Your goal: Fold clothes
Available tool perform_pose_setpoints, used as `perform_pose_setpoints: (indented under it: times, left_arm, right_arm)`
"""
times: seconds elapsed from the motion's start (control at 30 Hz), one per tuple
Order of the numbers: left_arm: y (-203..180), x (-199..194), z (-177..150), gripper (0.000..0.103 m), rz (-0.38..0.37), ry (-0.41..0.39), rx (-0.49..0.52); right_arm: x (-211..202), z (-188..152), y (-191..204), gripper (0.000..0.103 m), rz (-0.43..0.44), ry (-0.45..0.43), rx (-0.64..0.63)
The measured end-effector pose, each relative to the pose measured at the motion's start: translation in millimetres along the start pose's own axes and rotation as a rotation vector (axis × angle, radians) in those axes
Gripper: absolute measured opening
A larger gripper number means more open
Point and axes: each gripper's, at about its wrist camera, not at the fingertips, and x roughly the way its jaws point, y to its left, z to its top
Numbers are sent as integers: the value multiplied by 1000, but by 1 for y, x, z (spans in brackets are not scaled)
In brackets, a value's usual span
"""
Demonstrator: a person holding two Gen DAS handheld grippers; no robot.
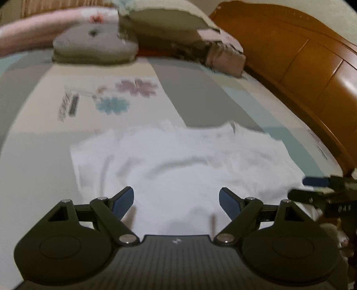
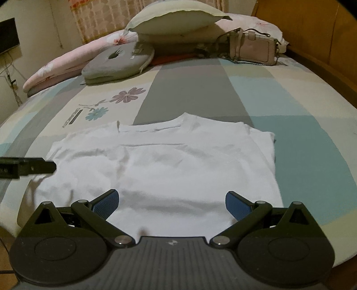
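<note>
Bed: patchwork sheet (image 2: 191, 89), pillows (image 2: 176, 20) stacked at far edge.
Headboard: orange wood (image 1: 290, 55), along right edge.
Curtain: patterned (image 2: 107, 17), behind.

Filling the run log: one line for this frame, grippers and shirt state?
left gripper: open, empty | right gripper: open, empty | white shirt: flat on bed, partly folded | phase: pre-grasp

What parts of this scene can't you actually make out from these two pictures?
- White shirt near hem: hidden behind the right tongs body, right wrist view.
- Pillows: blurred, left wrist view.
- Left tongs: only a tip shows in the right wrist view, cut by the edge.
</note>
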Motion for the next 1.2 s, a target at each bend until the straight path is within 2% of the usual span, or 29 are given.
perform_pose_setpoints:
  times: [0.07, 0.13, 0.23, 0.37, 0.63, 0.73, 0.83, 1.0, 1.07, 1.2]
  left_arm:
    - [10, 7, -8, 84, -7, 25, -56]
    - [16, 3, -13, 84, -36, 2, -83]
    - [17, -7, -10, 84, 6, -15, -90]
    - [19, -18, -6, 84, 80, -42, -72]
    - [23, -27, -9, 84, 86, -42, -85]
    - [21, -29, -10, 84, 90, -44, -81]
    - [21, -32, -10, 84, 96, -48, -79]
    - [24, -33, -10, 84, 105, -49, -83]
    - [24, -34, -10, 84, 107, -52, -84]
    - [26, -36, -6, 84, 119, -69, -88]
  right_arm:
    - [0, -1, 3, 103, -2, 3, -16]
    - [0, -1, 5, 103, -11, 3, -31]
    - [-1, -1, 6, 103, -7, 1, -32]
    - [1, 1, 13, 103, 102, 14, -5]
    - [18, 8, 51, 103, 365, 46, -23]
    - [32, 19, 59, 103, 393, 51, -33]
    - [49, 27, 57, 103, 378, 57, -29]
    - [82, 38, 33, 103, 275, 61, 15]
    - [81, 45, 26, 103, 263, 58, 70]
    - [72, 46, 37, 103, 384, 67, 59]
